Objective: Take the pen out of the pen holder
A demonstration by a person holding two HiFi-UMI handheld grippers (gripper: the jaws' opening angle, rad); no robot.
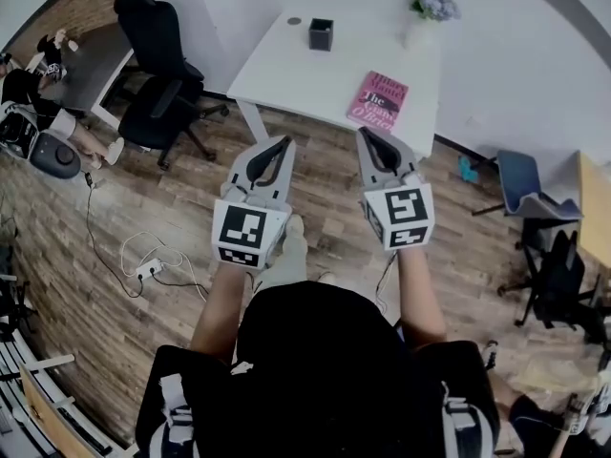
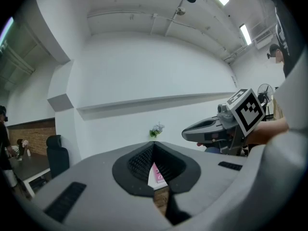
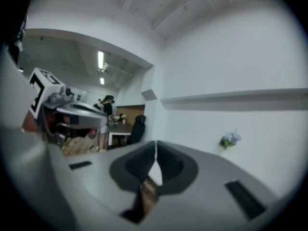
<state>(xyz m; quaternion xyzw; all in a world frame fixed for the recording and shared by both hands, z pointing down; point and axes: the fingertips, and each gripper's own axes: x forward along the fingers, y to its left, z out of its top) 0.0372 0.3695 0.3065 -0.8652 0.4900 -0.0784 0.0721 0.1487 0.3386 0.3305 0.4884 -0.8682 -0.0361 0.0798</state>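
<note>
Far back on the counter (image 1: 286,70) sits the pen holder (image 1: 322,34), pen too small to see. Well short, the left hand-held gripper (image 1: 283,142) and right hand-held gripper (image 1: 367,135) hang pressed together, empty; approaching likely comes next.

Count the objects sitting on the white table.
4. Black pen holder near the back edge; small round thing just left of it; flowers at the back right corner; pink book at the front right edge. What the holder contains is too small to tell.
</note>
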